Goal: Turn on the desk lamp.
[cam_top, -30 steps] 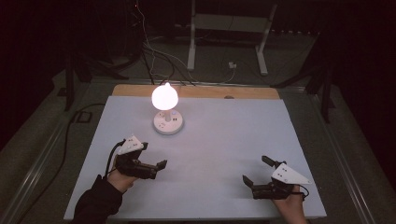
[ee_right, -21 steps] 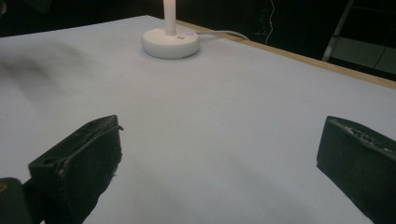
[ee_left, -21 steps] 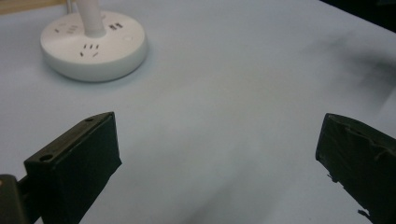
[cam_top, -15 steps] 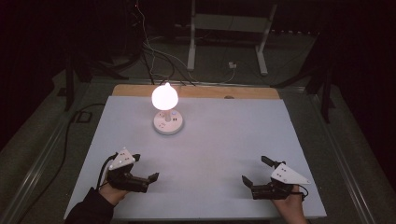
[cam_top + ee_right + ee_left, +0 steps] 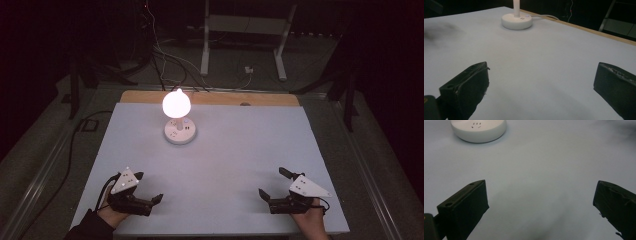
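A lit lamp with a glowing bulb (image 5: 176, 103) stands on a round white base with sockets (image 5: 180, 132) at the back left of the pale table sheet (image 5: 240, 150). My left gripper (image 5: 148, 187) rests near the front left edge, open and empty, held by a hand. Near the front right edge my right gripper (image 5: 273, 182) is also open with nothing in it. In the left gripper view the jaws stand wide apart (image 5: 541, 202) and the base (image 5: 478, 128) lies ahead. The right gripper view has its spread jaws (image 5: 541, 82) and the base (image 5: 516, 21) with the lamp's stem far off.
A wooden strip (image 5: 225, 98) runs along the table's back edge. Cables (image 5: 165, 55) and a metal stand (image 5: 240, 30) lie on the dark floor behind. Another cable (image 5: 75, 145) trails along the left side of the table.
My left gripper has drawn back toward the front left edge of the table. The right gripper has stayed where it was.
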A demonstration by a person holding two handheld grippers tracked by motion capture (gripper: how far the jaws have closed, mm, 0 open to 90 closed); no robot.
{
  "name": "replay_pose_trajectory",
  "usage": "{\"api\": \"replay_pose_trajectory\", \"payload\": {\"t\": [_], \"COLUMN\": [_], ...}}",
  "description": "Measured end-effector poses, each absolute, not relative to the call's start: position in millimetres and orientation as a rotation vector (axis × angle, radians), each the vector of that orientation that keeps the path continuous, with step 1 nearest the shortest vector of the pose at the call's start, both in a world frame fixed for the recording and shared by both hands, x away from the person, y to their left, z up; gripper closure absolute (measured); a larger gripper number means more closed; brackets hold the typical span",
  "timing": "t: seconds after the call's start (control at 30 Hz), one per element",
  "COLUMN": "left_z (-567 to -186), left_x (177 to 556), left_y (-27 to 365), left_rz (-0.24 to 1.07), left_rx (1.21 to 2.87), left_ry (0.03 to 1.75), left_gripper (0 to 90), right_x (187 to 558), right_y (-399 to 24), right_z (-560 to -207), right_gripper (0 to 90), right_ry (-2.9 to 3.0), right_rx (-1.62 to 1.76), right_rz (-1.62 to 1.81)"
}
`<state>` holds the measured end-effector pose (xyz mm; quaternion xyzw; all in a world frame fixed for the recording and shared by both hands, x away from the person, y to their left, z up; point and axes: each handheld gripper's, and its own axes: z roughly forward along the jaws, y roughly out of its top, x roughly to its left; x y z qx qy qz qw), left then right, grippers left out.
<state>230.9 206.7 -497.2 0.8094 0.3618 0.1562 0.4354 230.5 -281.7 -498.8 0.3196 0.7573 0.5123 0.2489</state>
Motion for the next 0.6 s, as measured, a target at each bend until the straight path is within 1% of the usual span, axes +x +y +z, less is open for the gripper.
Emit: {"api": "replay_pose_trajectory", "payload": {"t": [0.2,0.6], "left_z": [-497.6,-498.1], "left_x": [233.0,234.2], "left_y": [210.4,209.9], "left_rz": [0.401,0.406], "left_rx": [1.968,1.959], "left_ry": [0.912,0.923], "left_gripper": [0.3,0.3], "right_x": [229.7,230.5], "right_y": [-279.4,-279.7], "right_z": [-498.6,-499.4], "right_gripper": [0.0,0.0], "right_ry": [2.076,2.079], "right_rx": [0.857,0.862], "right_rz": [1.396,1.392]}}
